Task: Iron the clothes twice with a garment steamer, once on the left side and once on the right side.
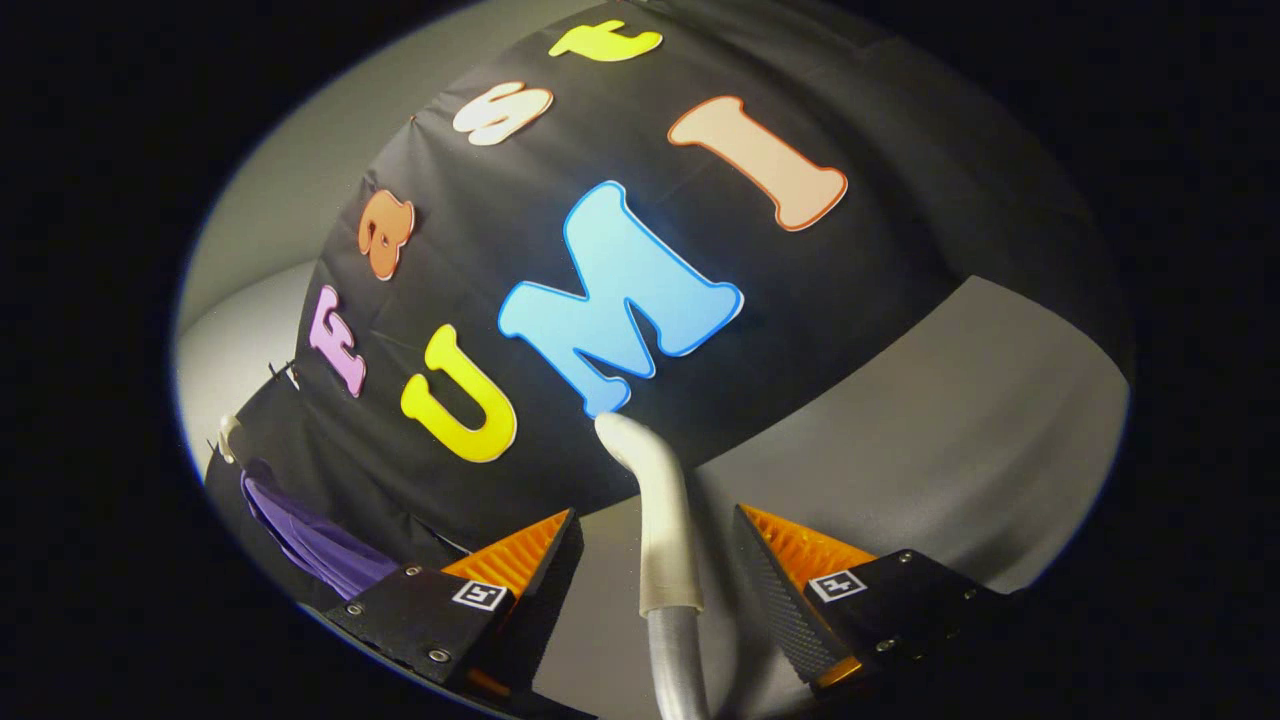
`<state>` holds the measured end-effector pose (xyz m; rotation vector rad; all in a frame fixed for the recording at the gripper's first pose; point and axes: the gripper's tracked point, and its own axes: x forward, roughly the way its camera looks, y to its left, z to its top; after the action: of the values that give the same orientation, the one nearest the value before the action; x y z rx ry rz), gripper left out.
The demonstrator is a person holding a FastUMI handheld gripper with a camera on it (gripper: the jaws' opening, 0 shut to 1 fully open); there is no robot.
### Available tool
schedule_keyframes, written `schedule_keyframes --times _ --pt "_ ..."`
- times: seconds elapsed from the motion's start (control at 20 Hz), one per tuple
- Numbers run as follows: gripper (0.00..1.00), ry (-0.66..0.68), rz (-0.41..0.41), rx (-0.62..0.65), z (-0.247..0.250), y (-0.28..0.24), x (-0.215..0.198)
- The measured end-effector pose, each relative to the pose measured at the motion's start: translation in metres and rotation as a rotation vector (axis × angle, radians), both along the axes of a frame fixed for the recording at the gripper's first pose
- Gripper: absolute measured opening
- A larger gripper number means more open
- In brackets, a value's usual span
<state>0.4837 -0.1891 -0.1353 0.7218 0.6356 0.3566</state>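
Purple garment (pixel 310 540), soft woven cloth, hung from a pale hook or hanger (pixel 229 437) against the black cloth wall (pixel 900 200), well off to the left of the left finger and partly hidden behind it. Likely light and limp, apt to swing or crease under pressure; best worked by gliding the steamer head over it, not by gripping.

Gripper (pixel 655 560), fingers spread apart, pressing on nothing; ribbed pads (pixel 520 555) facing inward, small square marker tags on the finger bodies.

Garment steamer part: pale, smooth, stiff tube with a bent tip (pixel 655 500), joined at a collar to a grey ribbed hose (pixel 675 660). Standing upright in the gap between the fingers, clear of both pads, tip bending leftward just beyond the fingertips. Head and nozzle face not discernible. Judged light, rigid at the pale section, flexible and springy at the hose; smooth plastic probably slippery. Best hold judged to be on the straight pale section above the collar, not on the hose.

Grey surface (pixel 950 420), matte, running behind the tube and off to the right; whether the tube rests on it or hangs before it cannot be told.

Task stage, as judged: steamer not yet grasped, garment untouched.
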Motion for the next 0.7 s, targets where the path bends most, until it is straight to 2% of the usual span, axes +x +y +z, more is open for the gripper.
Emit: schedule_keyframes --times 0.15,0.35,0.5,0.6,0.7 --pt "0.93 0.054 0.061 0.041 -0.011 0.017 0.005" --pt "0.93 0.131 0.115 0.026 -0.038 0.027 0.01" --pt "0.91 0.176 0.16 0.098 -0.04 0.037 0.01" --pt "0.81 0.207 0.175 0.127 -0.045 0.041 0.012" --pt "0.64 0.245 0.186 0.17 -0.047 0.045 0.01"
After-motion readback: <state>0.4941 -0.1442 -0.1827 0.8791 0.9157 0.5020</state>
